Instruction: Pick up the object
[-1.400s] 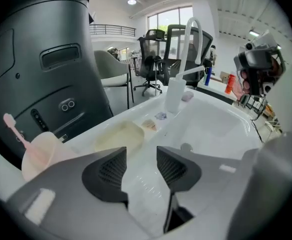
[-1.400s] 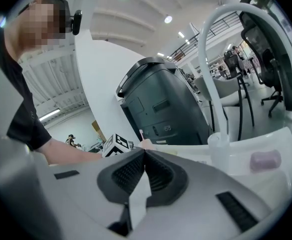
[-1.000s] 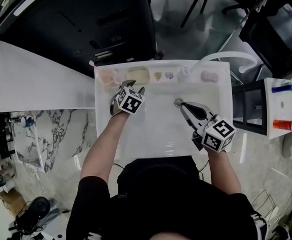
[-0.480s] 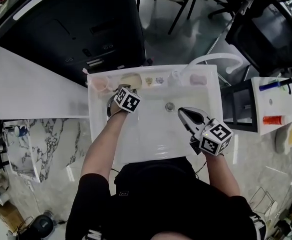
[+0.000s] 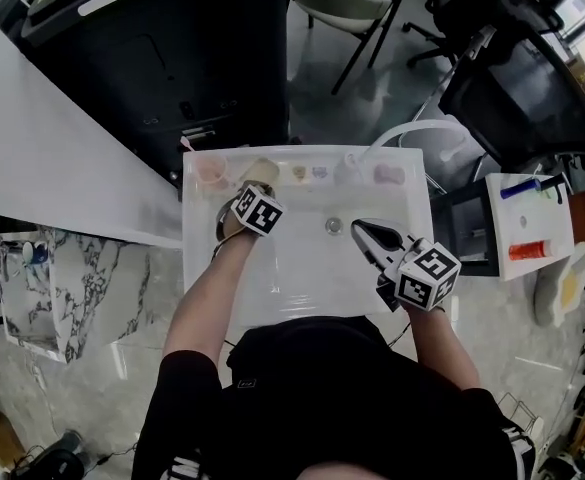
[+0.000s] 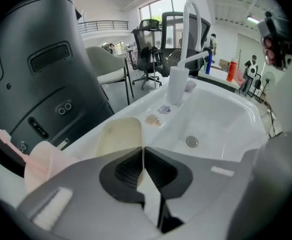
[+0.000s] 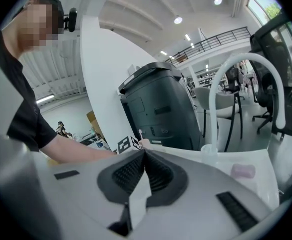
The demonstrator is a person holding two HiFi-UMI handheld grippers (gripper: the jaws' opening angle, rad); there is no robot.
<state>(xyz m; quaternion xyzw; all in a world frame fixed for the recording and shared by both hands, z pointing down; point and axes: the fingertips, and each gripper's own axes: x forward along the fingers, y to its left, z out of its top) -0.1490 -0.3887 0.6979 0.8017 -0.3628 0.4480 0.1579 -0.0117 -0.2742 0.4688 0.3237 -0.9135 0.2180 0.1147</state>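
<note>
A cream cup (image 6: 117, 136) stands on the back ledge of the white sink (image 5: 302, 278), next to a pink cup (image 6: 45, 160) that holds a toothbrush. My left gripper (image 6: 144, 150) has just been closing, and its jaws now pinch the cream cup's wall at the rim. In the head view the left gripper (image 5: 244, 190) sits just in front of the cream cup (image 5: 263, 170). My right gripper (image 5: 360, 226) hangs over the basin to the right of the drain (image 5: 334, 226). It is shut, with nothing between its fingers.
A white faucet (image 5: 422, 128) arches over the ledge's right end, next to a pink soap (image 5: 388, 175). Two small items (image 6: 153, 120) lie on the ledge between the cream cup and the faucet base. A big dark machine (image 5: 172, 58) stands behind the sink.
The left gripper's jaws have shut on the cream cup's wall. The right gripper has pulled off the drain, up and to the right.
</note>
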